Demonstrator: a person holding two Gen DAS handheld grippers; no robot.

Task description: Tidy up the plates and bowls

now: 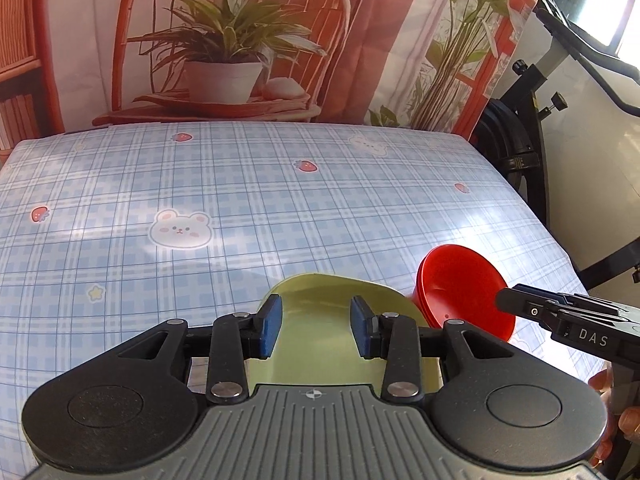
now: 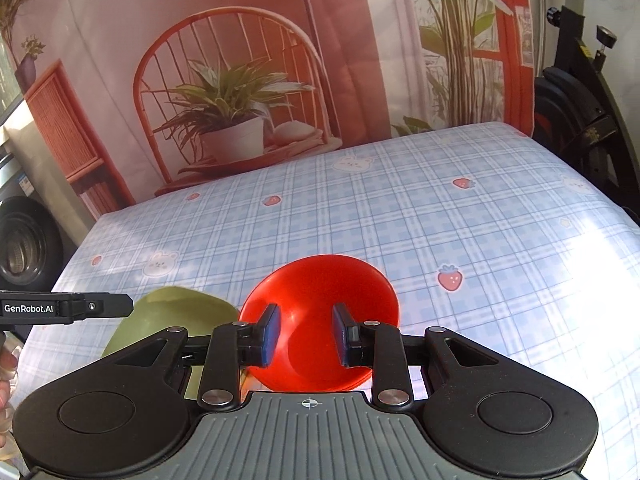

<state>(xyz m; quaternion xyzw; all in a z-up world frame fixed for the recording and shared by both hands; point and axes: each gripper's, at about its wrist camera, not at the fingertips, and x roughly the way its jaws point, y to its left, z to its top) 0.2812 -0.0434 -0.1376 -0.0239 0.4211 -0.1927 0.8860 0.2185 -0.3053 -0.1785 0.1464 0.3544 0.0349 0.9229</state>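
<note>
Between our left gripper [image 1: 316, 330] fingers, which stand spread apart, we see the green plate [image 1: 320, 344] lying on the checked tablecloth [image 1: 240, 200]; the pads do not touch it. Just right of it, the red bowl [image 2: 320, 320] sits tilted, between the spread fingers of our right gripper [image 2: 305, 334]. We cannot tell if those pads touch the bowl. Both dishes are near each other.

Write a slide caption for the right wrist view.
Open right hand-held gripper poised over red bowl, green plate alongside.
</note>
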